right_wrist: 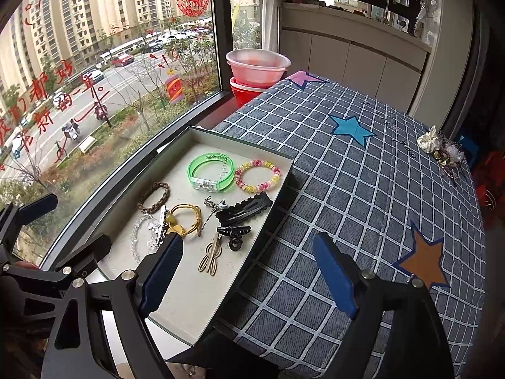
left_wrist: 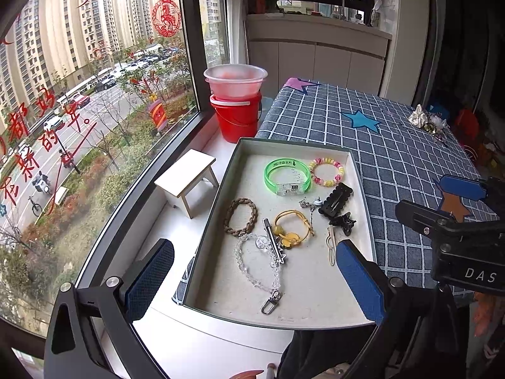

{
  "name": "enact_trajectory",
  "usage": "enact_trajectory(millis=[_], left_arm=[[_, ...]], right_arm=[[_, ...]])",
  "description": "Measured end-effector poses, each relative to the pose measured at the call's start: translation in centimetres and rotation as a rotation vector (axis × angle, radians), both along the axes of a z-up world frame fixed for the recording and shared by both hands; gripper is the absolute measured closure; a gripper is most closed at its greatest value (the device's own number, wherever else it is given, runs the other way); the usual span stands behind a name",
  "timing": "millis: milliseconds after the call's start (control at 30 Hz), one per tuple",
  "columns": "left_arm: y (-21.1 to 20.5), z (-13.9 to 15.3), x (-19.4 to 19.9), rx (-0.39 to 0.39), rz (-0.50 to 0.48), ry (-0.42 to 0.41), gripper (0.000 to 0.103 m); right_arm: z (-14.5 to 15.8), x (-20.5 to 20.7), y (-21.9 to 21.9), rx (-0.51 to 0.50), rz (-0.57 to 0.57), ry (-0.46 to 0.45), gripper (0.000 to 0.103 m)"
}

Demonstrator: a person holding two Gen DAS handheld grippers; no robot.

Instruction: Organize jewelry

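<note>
Both the left gripper [left_wrist: 252, 279] and right gripper [right_wrist: 249, 276] hung wide apart and empty near the tray's [left_wrist: 303, 317] front edge, with the jewelry [left_wrist: 284, 211] bunched mid-tray, leaving bare floor there.

The green bracelet [left_wrist: 287, 177] is shiny see-through plastic. The tray [left_wrist: 303, 297] looks matt and papery inside. The bench [left_wrist: 394, 145] wears checked cloth. The stool [left_wrist: 186, 178] is smooth wood.
</note>
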State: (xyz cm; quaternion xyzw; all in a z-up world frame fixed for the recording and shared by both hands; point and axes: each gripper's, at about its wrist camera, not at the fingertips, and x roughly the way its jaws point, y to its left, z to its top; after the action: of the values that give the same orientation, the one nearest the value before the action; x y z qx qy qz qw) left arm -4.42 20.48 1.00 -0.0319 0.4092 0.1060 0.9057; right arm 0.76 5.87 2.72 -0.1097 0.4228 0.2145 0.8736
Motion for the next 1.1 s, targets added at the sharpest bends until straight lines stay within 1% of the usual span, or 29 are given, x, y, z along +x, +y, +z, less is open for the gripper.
enact_trajectory(millis=[67, 267, 1100], left_arm=[[-0.1, 0.14, -0.15, 0.006, 0.009, 0.006, 0.0], [-0.7, 0.67, -0.58, 0.029, 0.004, 0.0, 0.0], [-0.82, 0.38, -0.54, 0.045, 0.009, 0.014, 0.0]], right_arm=[[0.28, -0.35, 0.17, -0.017, 0.002, -0.016, 0.016], [0.84, -0.83, 0.14, -0.028, -0.006, -0.028, 0.016], [0.91, -0.64, -0.01, -0.044, -0.007, -0.032, 0.016]])
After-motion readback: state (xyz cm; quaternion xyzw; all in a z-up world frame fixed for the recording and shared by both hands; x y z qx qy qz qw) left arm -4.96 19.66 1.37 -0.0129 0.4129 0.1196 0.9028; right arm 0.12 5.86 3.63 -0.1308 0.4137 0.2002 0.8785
